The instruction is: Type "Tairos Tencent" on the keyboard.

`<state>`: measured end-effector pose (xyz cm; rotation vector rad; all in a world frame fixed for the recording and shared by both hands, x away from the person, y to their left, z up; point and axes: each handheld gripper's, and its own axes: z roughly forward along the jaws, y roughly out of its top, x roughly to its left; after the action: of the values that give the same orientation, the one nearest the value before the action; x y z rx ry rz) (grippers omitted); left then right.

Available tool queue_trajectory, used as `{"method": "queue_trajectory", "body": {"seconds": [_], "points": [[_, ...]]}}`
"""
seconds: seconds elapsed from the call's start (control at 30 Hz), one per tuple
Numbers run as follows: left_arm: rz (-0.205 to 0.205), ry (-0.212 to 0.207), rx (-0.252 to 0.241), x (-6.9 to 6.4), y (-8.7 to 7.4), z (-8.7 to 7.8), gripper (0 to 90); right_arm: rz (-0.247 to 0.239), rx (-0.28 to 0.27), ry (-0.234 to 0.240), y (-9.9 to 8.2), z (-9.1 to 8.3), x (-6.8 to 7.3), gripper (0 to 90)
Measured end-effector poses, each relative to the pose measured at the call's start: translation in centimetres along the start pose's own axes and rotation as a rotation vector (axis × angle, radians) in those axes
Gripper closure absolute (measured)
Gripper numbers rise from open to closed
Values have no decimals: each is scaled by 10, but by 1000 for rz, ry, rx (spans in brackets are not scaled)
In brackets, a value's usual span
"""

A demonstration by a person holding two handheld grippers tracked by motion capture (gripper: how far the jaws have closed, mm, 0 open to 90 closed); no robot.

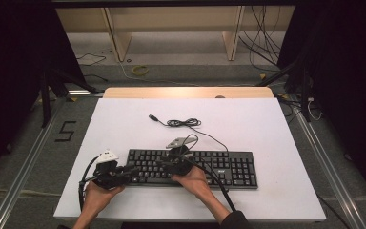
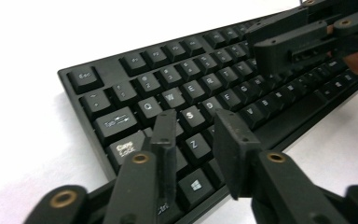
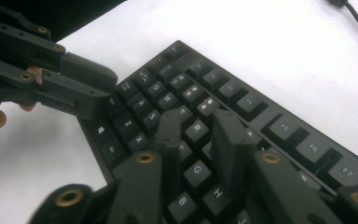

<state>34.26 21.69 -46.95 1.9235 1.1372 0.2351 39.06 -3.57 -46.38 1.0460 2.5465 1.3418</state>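
You hold 2 hand-held grippers low over a flat black plastic keyboard (image 1: 193,168), which lies on the white table top (image 1: 124,124) directly under and ahead of both sets of jaws. Your left gripper (image 2: 196,135) sits at the keyboard's left end, jaws parted to a narrow gap with nothing between them, tips just above the A/S/Z keys; the low angle suits pressing or poking keys, my guess. Your right gripper (image 3: 198,133) hangs over the middle-left letter rows near R and G, jaws likewise a narrow gap, empty. Each gripper appears in the other's view, near but apart, so you work the same left half of the board from 2 sides.

Beyond your right gripper, the keyboard's thin black cable (image 1: 186,123) lies loose in a small coil, its USB plug (image 1: 153,117) unplugged and farther off to the left.

Hard to tell: whether either jaw tip actually touches a keycap; the jaws cover the keys right beneath them. In the high view both gripper bodies blur into the dark keyboard. The right gripper view cuts off the keyboard's right part; many key legends are too soft to read.
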Motion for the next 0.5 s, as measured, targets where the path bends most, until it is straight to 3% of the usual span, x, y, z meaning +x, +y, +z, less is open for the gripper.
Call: {"method": "queue_trajectory", "body": {"seconds": [0.1,0.33,0.5], "points": [[-1,-7,-9,0,1,0,631,-1,-6,6,-1,-3,-1,682],[-18,-10,-23,-1,4,3,450,9,-19,18,-3,-15,-6,505],[-31,-3,-25,1,6,5,398,9,-23,19,-3,-20,-8,458]]}}
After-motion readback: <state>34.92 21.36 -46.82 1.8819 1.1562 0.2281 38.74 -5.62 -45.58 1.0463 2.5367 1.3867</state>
